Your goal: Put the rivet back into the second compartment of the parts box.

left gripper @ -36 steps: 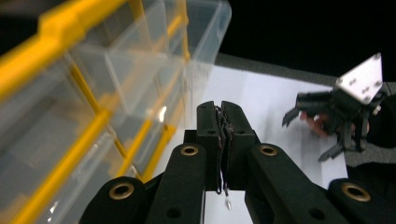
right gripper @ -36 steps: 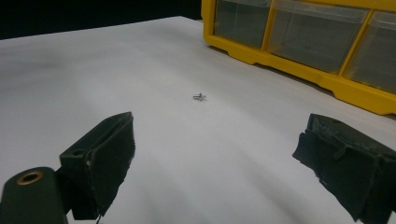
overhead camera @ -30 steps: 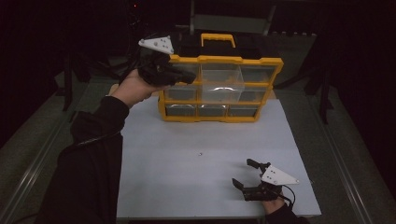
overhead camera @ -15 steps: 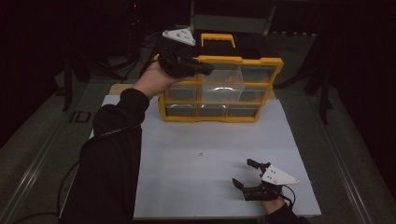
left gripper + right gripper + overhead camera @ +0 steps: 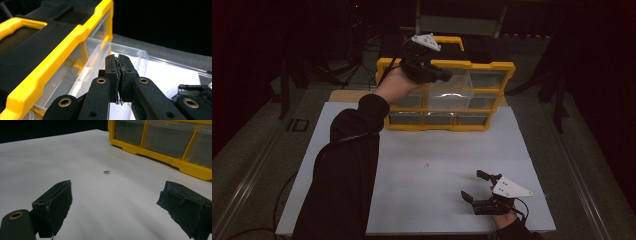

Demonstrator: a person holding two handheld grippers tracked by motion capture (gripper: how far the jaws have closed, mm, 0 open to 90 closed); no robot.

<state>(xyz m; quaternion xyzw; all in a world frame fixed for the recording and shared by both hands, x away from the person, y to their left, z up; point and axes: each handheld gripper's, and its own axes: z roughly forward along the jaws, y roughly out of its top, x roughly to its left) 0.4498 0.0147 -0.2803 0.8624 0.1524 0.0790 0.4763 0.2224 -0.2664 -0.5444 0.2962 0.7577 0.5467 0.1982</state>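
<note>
High view: the yellow drawer cabinet [image 5: 447,95] stands at the far edge of the white table [image 5: 412,165]. The left gripper [image 5: 439,76] hangs at its top row, over a clear drawer [image 5: 130,62] that is pulled out. Its jaws are pressed together, and I cannot tell whether anything tiny sits between them. The right gripper [image 5: 476,186] rests at the near edge, jaws wide apart and empty. A small screw [image 5: 106,172] lies ahead of it, toward the cabinet, nearer this hand.
</note>
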